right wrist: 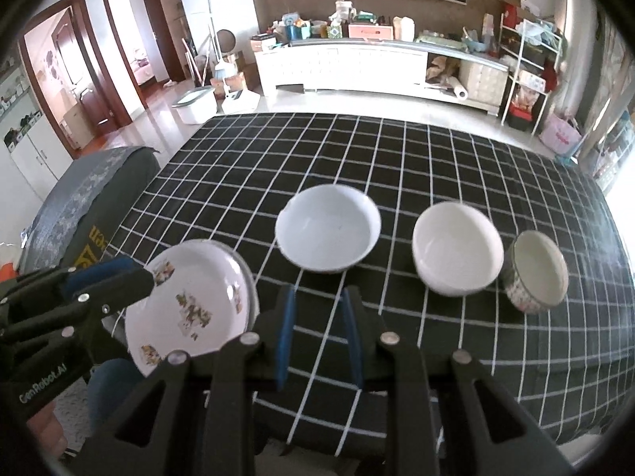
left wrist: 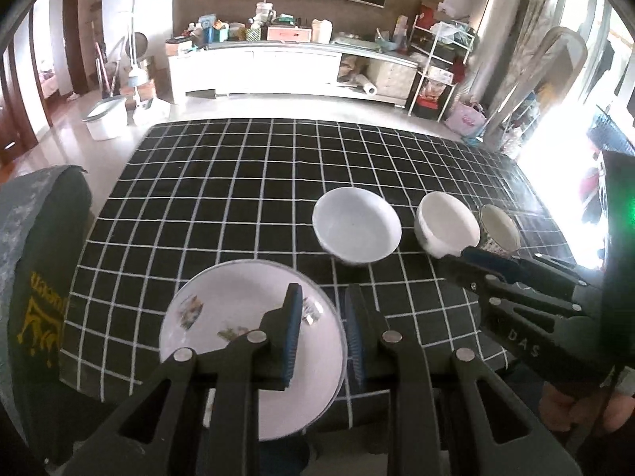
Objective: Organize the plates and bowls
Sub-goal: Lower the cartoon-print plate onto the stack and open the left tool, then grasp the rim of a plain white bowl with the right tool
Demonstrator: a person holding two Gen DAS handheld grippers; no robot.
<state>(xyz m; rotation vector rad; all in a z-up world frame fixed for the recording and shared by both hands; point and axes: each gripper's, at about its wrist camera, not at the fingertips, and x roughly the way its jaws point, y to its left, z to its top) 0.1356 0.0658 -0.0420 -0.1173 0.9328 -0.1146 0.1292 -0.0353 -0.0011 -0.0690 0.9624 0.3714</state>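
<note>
A flowered plate [left wrist: 238, 349] hangs tilted over the near left corner of the table, and my left gripper [left wrist: 323, 291] is shut on its right rim. From the right wrist view the same plate [right wrist: 190, 309] shows beside the left gripper [right wrist: 141, 271]. Farther back on the cloth stand a wide white bowl [right wrist: 327, 228], a deeper white bowl [right wrist: 456, 248] and a small patterned bowl [right wrist: 535, 273] in a row. My right gripper [right wrist: 319, 291] hovers open and empty above the cloth in front of the wide bowl. In the left wrist view the right gripper [left wrist: 460, 260] sits close to the deeper bowl [left wrist: 446, 228].
The table wears a black cloth with a white grid [left wrist: 238, 182]. A chair with a dark cover [left wrist: 39, 277] stands at the table's left side. Beyond the far edge are a white tub on the floor [right wrist: 196, 105] and a long white cabinet [right wrist: 357, 63].
</note>
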